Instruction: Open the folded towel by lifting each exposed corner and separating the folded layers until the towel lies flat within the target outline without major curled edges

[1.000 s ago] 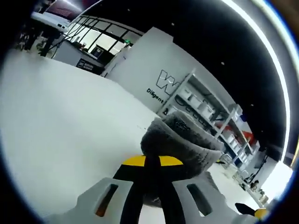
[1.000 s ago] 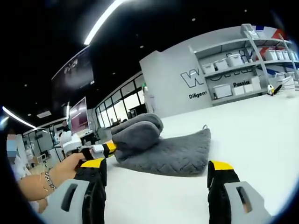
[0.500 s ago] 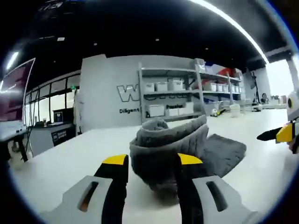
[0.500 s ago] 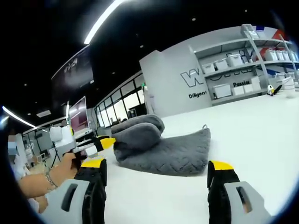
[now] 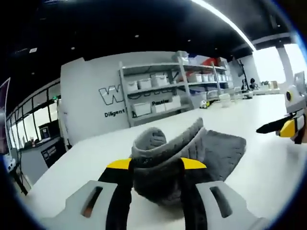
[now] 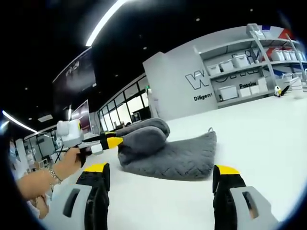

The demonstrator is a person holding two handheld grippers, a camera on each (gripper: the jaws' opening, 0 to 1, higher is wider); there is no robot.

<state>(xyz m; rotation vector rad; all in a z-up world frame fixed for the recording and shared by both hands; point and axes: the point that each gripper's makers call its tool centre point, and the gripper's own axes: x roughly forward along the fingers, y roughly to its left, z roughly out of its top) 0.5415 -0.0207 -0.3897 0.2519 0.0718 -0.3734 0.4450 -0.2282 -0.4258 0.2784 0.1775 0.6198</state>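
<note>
A grey quilted towel (image 6: 172,155) lies on the white table (image 6: 268,139), its left part folded over into a thick roll (image 6: 141,136). In the left gripper view that roll (image 5: 165,148) rises just ahead, framed by the yellow-tipped jaws of my left gripper (image 5: 157,164), which stands open. The flat layer (image 5: 223,148) spreads to the right behind it. In the right gripper view the left gripper (image 6: 106,142) is held by a hand at the roll's left end. My right gripper (image 6: 160,168) is open and wide, short of the towel's near edge, and its tip (image 5: 284,127) shows at the right edge.
Shelving with white bins (image 5: 163,86) and a lettered wall (image 6: 206,79) stand beyond the table's far edge. A person's hand and wrist (image 6: 45,179) come in from the left. Bare white table (image 5: 268,163) extends to the right of the towel.
My left gripper was shut on the towel's fold a second ago and has opened. In the right gripper view it has risen slightly beside the roll. The right gripper has not moved.
</note>
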